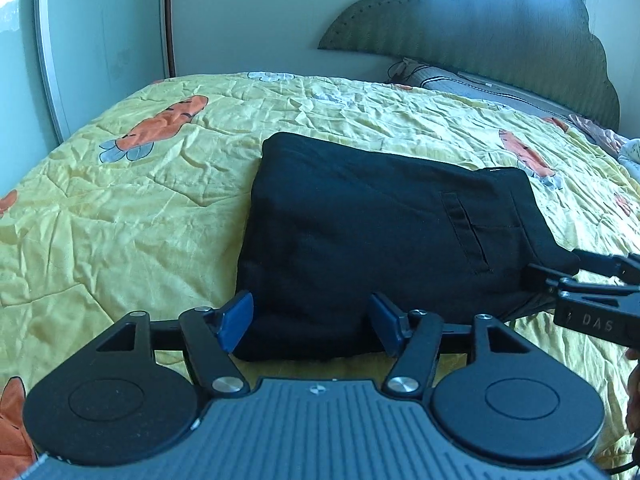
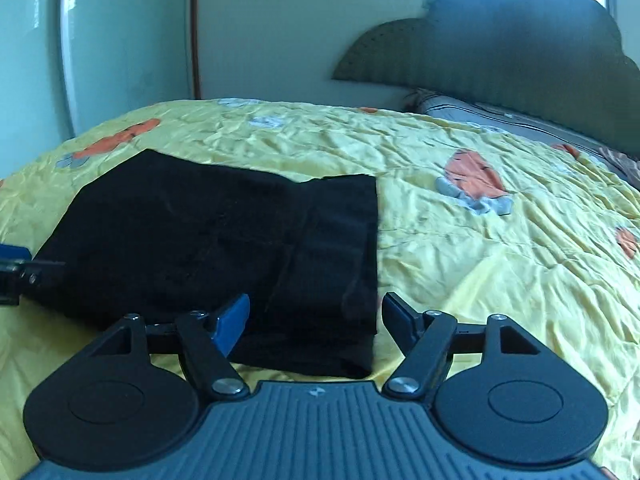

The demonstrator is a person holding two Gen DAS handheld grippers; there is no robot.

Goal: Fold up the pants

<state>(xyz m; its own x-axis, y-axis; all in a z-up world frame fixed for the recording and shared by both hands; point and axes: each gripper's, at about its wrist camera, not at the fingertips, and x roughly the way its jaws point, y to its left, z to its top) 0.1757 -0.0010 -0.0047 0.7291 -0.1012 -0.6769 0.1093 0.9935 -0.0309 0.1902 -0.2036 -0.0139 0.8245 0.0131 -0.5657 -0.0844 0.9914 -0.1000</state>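
Both grippers hang low over a bed, at the near edge of the black pants [image 1: 360,240]. The left gripper [image 1: 314,326] has its blue pads spread wide, one on each side of the near fold, and the pads do not press the cloth. The right gripper [image 2: 316,322] is spread wide too, with the right corner of the pants lying between its pads, not pinched. The pants lie folded into a thick block on a yellow quilt [image 1: 120,208] with orange carrot pictures. At about 2 o'clock from the pants a dark, cloud-shaped headboard [image 1: 500,24] stands against the wall, with a grey pillow [image 1: 480,88] below it. At 10 o'clock there is a pale wardrobe door [image 1: 104,32].
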